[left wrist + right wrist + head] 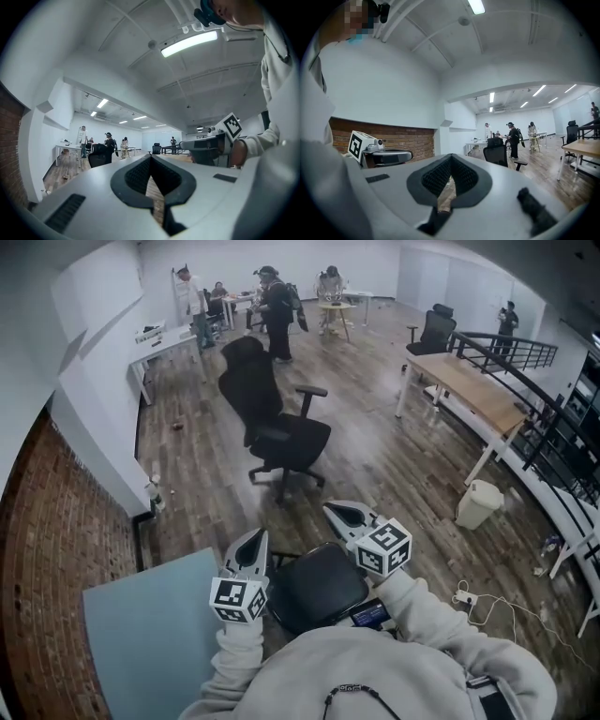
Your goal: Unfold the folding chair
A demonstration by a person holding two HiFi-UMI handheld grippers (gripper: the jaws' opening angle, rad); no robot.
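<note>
Two grippers are held up side by side at the near edge of the room, both pointing level toward the far end. The left gripper (256,538) has its jaws pressed together with nothing between them, and the right gripper (332,509) is likewise closed and empty. Each carries one marker cube, two in all. Just below and between them, close against the person's grey sleeves, lies one dark rounded seat (317,589), which looks to be the folding chair. From this steep angle its legs are hidden, so whether it stands folded or open cannot be told. A pale blue board (150,634) lies near left of it, beside the brick wall (42,549). There are two black office chairs: one (272,423) in the middle of the wooden floor (375,456), and one (435,330) far right. One long wooden table (473,388) runs along the right by a black railing (511,351), with one white bin (478,503) near its near end. One white desk (161,341) stands far left. About five people (275,322) are at the far end.
</note>
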